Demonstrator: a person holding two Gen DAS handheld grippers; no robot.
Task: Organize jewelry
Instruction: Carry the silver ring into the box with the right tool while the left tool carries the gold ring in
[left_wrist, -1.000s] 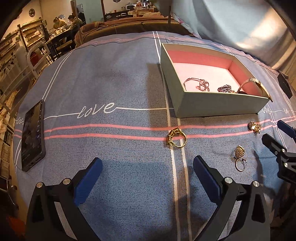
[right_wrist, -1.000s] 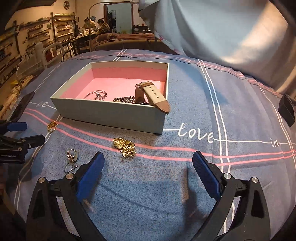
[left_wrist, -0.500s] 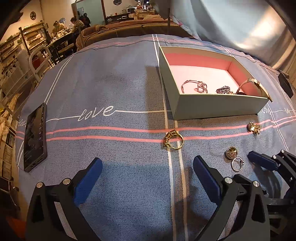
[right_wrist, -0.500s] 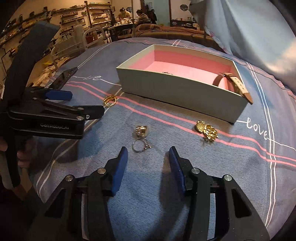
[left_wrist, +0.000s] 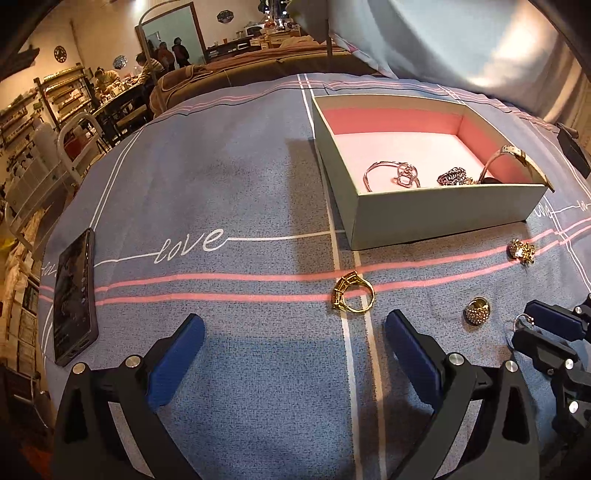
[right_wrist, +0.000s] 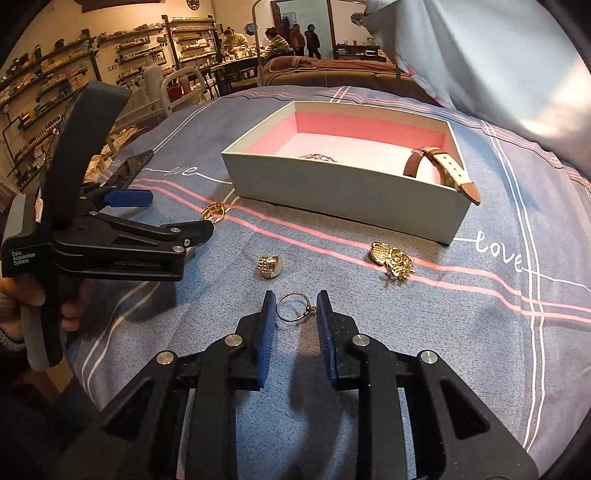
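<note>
Right wrist view: we see the right gripper (right_wrist: 296, 316) partly closed around a silver ring (right_wrist: 290, 308) lying on the bedsheet (right_wrist: 480, 332), pads not clearly touching it. Left gripper (left_wrist: 293, 349) spread wide, holding nothing, near the gold ring (left_wrist: 352, 295); box (right_wrist: 343, 195) beyond.

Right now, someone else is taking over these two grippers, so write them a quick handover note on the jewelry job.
Right gripper: jaws narrowed around the thin silver ring on the bedspread, not visibly clamped or lifted.
Left gripper: wide open, empty, hovering short of the gold ring.
Done: bracelet, dark beaded piece and watch are in the pink-lined box.
Left: silver ring, gold ring, studded round piece and gold cluster all lie outside the box, in front of it.
</note>
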